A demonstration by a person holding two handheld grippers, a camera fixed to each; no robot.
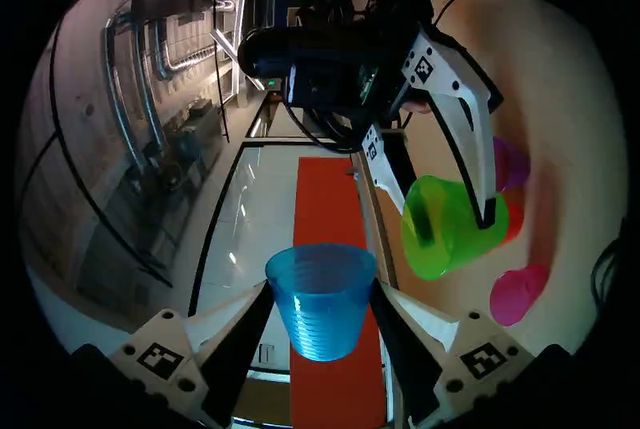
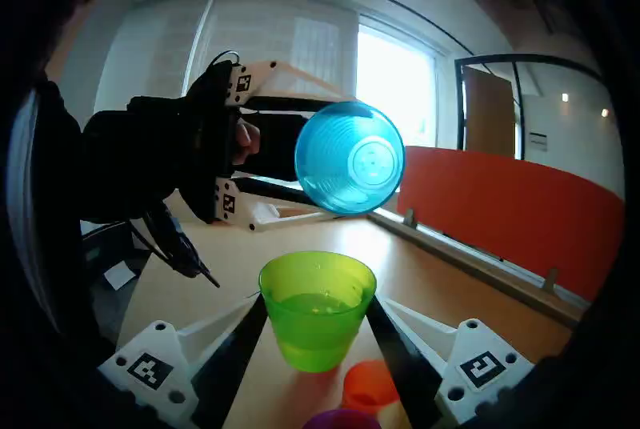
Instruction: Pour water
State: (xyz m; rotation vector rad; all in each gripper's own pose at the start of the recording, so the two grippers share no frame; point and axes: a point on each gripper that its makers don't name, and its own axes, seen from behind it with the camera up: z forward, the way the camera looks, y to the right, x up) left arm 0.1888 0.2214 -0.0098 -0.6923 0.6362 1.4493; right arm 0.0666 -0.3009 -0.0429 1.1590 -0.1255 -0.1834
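In the left gripper view my left gripper (image 1: 320,294) is shut on a clear blue cup (image 1: 322,301). The right gripper view shows that blue cup (image 2: 350,157) tipped on its side above the table, its base facing the camera, held by the left gripper (image 2: 320,155) and a hand in a black sleeve (image 2: 152,158). My right gripper (image 2: 318,310) is shut on a green cup (image 2: 318,321) that stands upright with some water in it. In the left gripper view the green cup (image 1: 446,227) sits between the right gripper's fingers (image 1: 472,149), just right of the blue cup.
A wooden table (image 2: 240,245) runs under both cups, bounded by a red divider panel (image 2: 512,213). An orange cup (image 2: 370,385) and a purple cup (image 2: 344,419) stand just below the green one. A pink cup (image 1: 518,293) lies on the table. A black cable (image 2: 180,253) hangs at the left.
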